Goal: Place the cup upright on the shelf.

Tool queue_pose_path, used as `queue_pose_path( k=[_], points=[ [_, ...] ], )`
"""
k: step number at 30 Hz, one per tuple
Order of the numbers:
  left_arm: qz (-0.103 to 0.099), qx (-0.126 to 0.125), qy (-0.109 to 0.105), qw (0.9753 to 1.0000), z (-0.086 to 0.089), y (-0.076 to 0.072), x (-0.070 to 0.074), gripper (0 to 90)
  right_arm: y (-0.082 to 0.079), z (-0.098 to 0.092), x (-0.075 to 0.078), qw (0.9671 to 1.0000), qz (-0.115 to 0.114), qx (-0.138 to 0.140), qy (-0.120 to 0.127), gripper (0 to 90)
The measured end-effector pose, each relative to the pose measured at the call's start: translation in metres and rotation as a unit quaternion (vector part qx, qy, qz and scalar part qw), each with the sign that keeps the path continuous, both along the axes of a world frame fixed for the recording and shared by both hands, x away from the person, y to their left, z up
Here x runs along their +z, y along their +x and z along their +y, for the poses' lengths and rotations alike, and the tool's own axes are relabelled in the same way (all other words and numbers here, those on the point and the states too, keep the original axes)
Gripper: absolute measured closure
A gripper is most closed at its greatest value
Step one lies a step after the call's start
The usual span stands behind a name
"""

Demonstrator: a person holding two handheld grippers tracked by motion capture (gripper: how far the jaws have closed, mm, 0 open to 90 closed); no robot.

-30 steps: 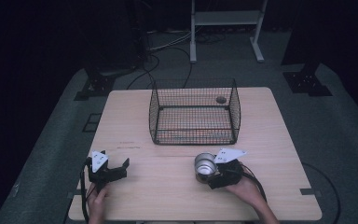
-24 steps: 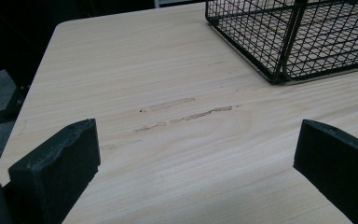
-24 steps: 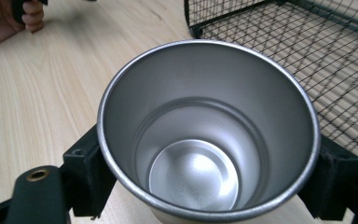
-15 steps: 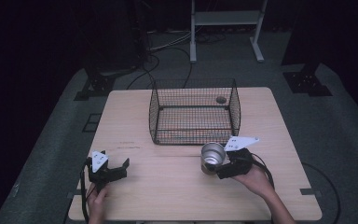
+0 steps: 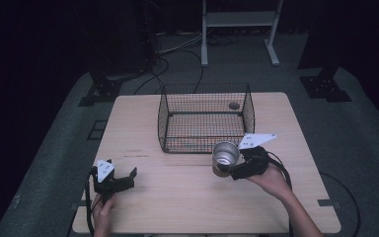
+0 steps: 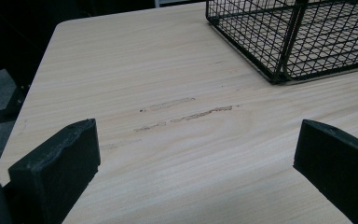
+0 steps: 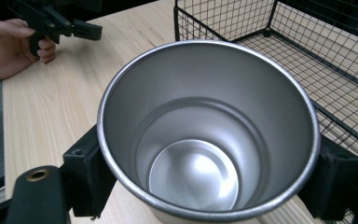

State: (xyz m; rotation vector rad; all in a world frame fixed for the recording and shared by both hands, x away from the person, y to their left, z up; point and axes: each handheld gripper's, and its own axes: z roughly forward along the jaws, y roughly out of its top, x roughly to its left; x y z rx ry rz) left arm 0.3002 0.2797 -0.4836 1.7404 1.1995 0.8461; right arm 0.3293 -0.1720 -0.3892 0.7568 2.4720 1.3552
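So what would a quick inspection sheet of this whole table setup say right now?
Surface: wooden table, pale, with a few scuff marks near the left side.
Job's things: steel cup, empty, held tilted just in front of the wire basket; the basket looks empty.
Clutter: nothing seen.
Grippers: right gripper has its jaws clamped on the cup's sides; left gripper sits low at the table's near left, jaws wide apart, holding nothing.
Cables: one trails from each gripper; more lie on the floor behind the table.
Surroundings: dark room, grey floor, a white frame and black stand feet behind.
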Motion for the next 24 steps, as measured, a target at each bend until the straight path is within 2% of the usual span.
queue_pose_path(
  k=[24],
  points=[
    [0.001, -0.001, 0.001, 1.0, 0.0, 0.0, 0.0, 0.0, 0.021, 0.008, 0.038, 0.9999, -0.008, 0.014, -0.002, 17.9]
  ],
)
